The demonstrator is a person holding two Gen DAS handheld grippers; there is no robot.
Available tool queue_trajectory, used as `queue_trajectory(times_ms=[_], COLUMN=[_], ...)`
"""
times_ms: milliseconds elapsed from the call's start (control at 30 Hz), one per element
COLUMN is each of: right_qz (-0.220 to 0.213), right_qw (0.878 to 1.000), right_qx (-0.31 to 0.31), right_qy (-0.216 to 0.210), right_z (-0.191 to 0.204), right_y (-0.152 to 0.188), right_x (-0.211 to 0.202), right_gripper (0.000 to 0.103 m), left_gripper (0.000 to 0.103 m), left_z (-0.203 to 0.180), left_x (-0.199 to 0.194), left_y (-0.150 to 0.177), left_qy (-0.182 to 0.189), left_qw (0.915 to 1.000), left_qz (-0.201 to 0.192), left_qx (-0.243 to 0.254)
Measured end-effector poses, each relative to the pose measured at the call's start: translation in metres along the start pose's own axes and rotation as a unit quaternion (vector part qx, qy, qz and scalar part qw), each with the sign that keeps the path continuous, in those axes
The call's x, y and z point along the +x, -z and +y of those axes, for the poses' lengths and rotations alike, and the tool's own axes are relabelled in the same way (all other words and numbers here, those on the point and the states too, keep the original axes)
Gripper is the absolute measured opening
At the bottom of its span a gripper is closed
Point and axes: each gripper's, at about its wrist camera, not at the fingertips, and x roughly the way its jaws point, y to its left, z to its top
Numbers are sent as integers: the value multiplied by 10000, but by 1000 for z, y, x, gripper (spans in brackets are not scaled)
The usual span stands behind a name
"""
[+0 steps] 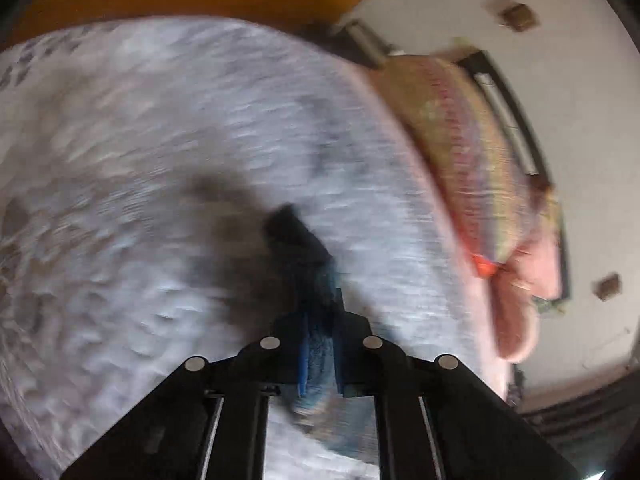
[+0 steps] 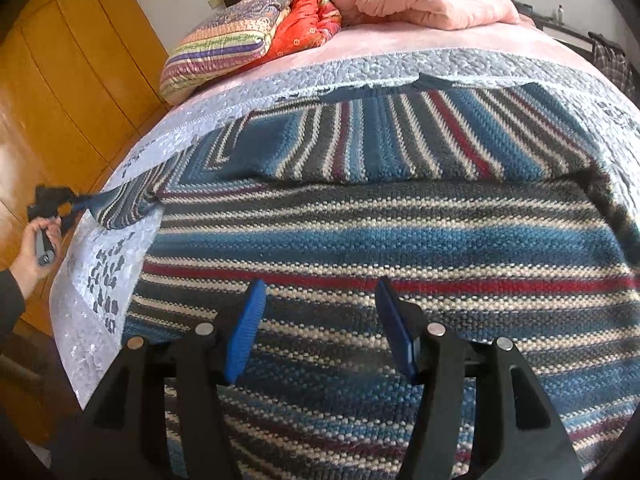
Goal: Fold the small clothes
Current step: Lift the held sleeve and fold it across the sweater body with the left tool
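Left claw [image 1: 320, 344] is pinched narrow on a fold of blue knit, the cloth squeezed between its blue pads; my left view is badly smeared and shows little else but the pale quilted bedspread [image 1: 160, 160] and a striped pillow [image 1: 472, 152] off to the side. From the right view I get what the left one hides: the striped sweater [image 2: 380, 232] lies spread flat on the bed, its sleeve [image 2: 128, 204] drawn out to the bed's left edge, where the left claw [image 2: 78, 202] grips the cuff. A hand [image 2: 34, 248] in a dark sleeve holds that claw's handle beside the bed, over the wooden floor [image 2: 60, 80]. My right claw [image 2: 320, 300] hangs spread wide just above the sweater's lower body, holding nothing, its blue pads [image 2: 248, 328] on either side of the red stripe. A pink blanket [image 2: 432, 0] and an orange cushion [image 2: 308, 20] sit at the head of the bed, well apart from the sweater.
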Motion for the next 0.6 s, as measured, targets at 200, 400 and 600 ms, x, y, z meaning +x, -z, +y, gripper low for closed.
queue_trajectory(times_ms=[200,400,600], right_qz=[-165,-294,-336], right_qw=[9996,9991,9984], right_qx=[199,297,454], right_qy=[-59,-67,19], right_z=[-9,-23,-51], right_y=[-5,-7,-3], right_x=[-30,-55,-72], right_gripper=[57,57,57], left_gripper=[9,9,9], left_z=[-152,-277,-349], left_x=[-48,-58,-16], left_y=[35,104,196], left_qy=[1322,2088,2137], left_qw=[9847,9572,9366], left_qz=[79,367,812], left_qx=[1128,1971,2655])
